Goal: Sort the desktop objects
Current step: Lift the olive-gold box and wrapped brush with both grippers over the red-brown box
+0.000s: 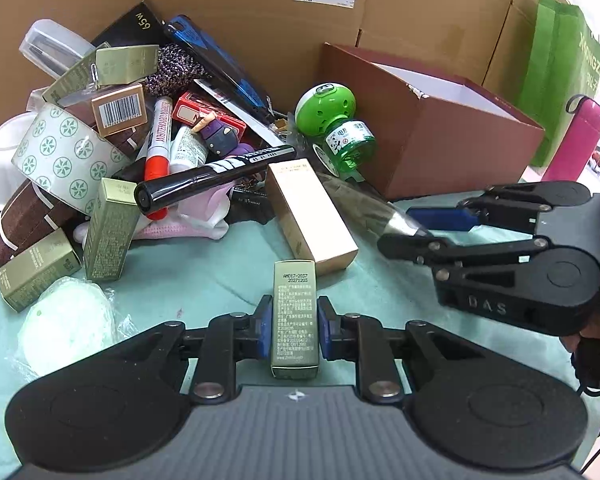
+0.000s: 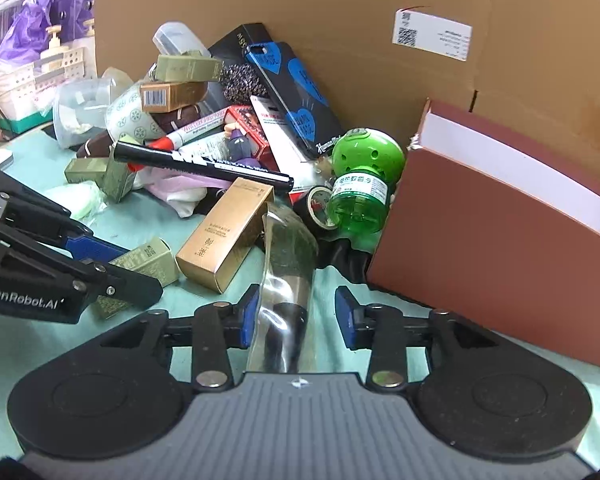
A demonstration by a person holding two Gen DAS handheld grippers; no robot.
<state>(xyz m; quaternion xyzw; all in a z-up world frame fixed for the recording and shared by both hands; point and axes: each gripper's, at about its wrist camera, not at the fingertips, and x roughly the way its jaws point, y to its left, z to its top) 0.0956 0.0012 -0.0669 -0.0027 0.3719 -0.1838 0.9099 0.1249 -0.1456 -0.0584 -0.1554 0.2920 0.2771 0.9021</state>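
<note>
You are partway through sorting: each of your grippers has taken one thing from the near edge of the heap, and neither has gone to a container yet. Your left gripper [image 1: 291, 330] has its blue fingers pinching a small olive-gold carton [image 1: 295, 316], held upright just above the green bench cloth [image 1: 204, 276]. Your right gripper [image 2: 296, 316] has a clear plastic sachet [image 2: 286, 280] of dark contents running between its fingers; the left finger [image 2: 249, 316] touches the film, but a gap shows beside the right one, so the hold looks loose and you cannot tell whether it truly grips. The rest of the heap lies on the far left of the bench: a black marker [image 1: 216, 178], a long gold box [image 1: 312, 216], a roll of patterned tape [image 1: 66, 152], more olive cartons and a green bottle [image 1: 338, 128]. The open brown box [image 1: 432, 136] stands to the right, against a cardboard wall. The next move probably calls for carrying each thing to its place, perhaps that brown box; tighten the right fingers first or the sachet may slip. The inside of the brown box is hidden from both cameras, the sachet's near end is cut off by the gripper body, and what lies low in the heap cannot be made out.
</note>
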